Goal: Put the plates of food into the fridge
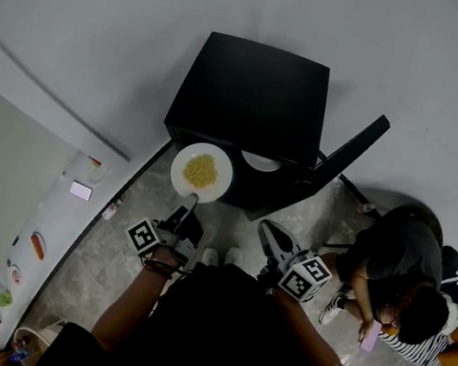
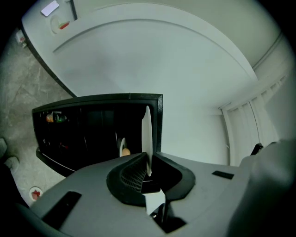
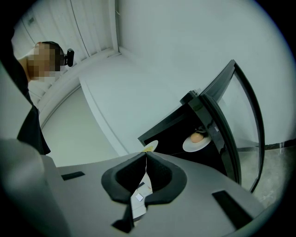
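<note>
Orange lump [image 3: 197, 137] on 2nd plate [image 3: 189, 147]: gripper views only.

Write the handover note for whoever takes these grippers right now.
Left gripper: shut on the rim of the plate of yellow food, held just in front of the open fridge.
Right gripper: shut, empty, low near the fridge door.
Done: another plate with a rounded brownish food on it already sits inside the fridge.
Left: slide the held plate in and release it. The door will probably need closing after that.
</note>
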`<state>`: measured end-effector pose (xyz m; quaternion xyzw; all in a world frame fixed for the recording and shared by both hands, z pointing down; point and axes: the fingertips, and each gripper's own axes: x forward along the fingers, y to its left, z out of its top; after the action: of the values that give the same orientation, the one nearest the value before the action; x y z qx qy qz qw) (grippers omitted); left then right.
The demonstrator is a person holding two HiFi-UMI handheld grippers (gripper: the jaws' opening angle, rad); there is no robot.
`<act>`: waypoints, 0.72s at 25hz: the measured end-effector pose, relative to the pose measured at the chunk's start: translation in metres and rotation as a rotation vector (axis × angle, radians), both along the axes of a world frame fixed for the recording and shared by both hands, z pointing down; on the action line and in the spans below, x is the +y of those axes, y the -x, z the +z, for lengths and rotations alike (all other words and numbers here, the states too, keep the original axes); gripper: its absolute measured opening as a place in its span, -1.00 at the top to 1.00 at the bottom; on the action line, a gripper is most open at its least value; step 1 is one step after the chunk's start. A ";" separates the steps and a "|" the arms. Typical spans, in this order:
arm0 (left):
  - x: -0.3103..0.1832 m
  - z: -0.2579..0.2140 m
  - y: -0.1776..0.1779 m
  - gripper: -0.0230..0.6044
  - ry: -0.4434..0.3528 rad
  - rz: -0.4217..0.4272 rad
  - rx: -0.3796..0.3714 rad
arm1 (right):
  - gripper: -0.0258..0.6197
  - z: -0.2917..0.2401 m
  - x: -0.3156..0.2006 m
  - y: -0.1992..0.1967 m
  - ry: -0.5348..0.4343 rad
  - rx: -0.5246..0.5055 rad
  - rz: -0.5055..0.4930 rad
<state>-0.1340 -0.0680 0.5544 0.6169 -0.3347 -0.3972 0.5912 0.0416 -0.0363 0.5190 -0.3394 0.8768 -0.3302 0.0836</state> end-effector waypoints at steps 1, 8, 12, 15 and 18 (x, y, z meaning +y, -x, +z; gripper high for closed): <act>-0.003 0.005 -0.001 0.77 -0.003 0.002 -0.014 | 0.84 0.000 0.000 -0.002 0.002 0.001 0.003; -0.030 0.044 0.000 0.78 0.011 0.027 -0.101 | 0.84 0.011 -0.003 -0.008 0.020 0.020 0.015; -0.047 0.062 0.002 0.78 0.023 0.020 -0.089 | 0.84 0.017 -0.003 -0.012 0.040 0.034 0.017; -0.064 0.077 0.002 0.78 0.041 0.025 -0.102 | 0.84 0.017 -0.007 -0.016 0.047 0.028 0.032; -0.079 0.088 0.002 0.78 0.051 0.032 -0.111 | 0.84 0.018 -0.012 -0.019 0.053 0.031 0.048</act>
<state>-0.1362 -0.1465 0.6419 0.6279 -0.3670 -0.3444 0.5936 0.0611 -0.0484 0.5369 -0.3676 0.8604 -0.3461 0.0690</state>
